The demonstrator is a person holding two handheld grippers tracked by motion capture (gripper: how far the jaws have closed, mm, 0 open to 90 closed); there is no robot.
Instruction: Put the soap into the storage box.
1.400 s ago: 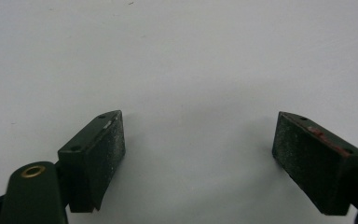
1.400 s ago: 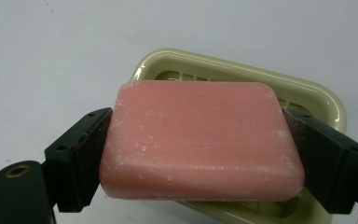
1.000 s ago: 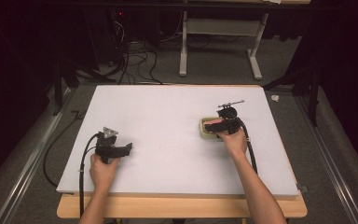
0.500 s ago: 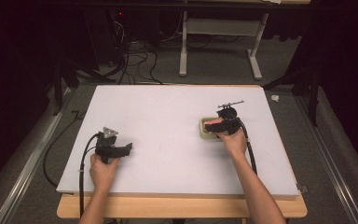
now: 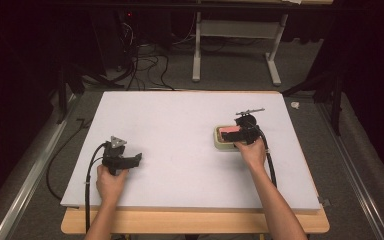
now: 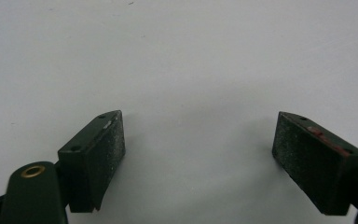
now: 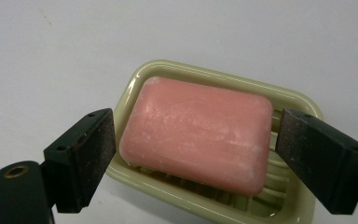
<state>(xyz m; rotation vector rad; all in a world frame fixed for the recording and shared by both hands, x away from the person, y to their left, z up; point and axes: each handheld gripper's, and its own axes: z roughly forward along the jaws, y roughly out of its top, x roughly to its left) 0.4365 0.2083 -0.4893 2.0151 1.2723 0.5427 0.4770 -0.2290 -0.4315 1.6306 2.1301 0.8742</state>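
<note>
The soap bar was a pink, rounded-cornered block with a faintly chalky, streaked top. It lay slightly tilted in a pale green soap dish whose ribbed floor showed beneath its near edge. In the high view the soap dish stood on the right half of the white surface, with the soap bar showing pink inside it.

The right tongs were spread wide, one jaw at each end of the bar; the left jaw stood just beside it, the right one a little apart, and neither pressed it. They had hold of nothing. In the high view the right tongs sat over the dish, the right hand gripping them from behind with the forearm running back toward the near edge.

The left tongs were also wide open and empty above bare white surface. In the high view the left tongs sat well apart from the dish on the left side, held low by the left hand, jaws pointing right.
</note>
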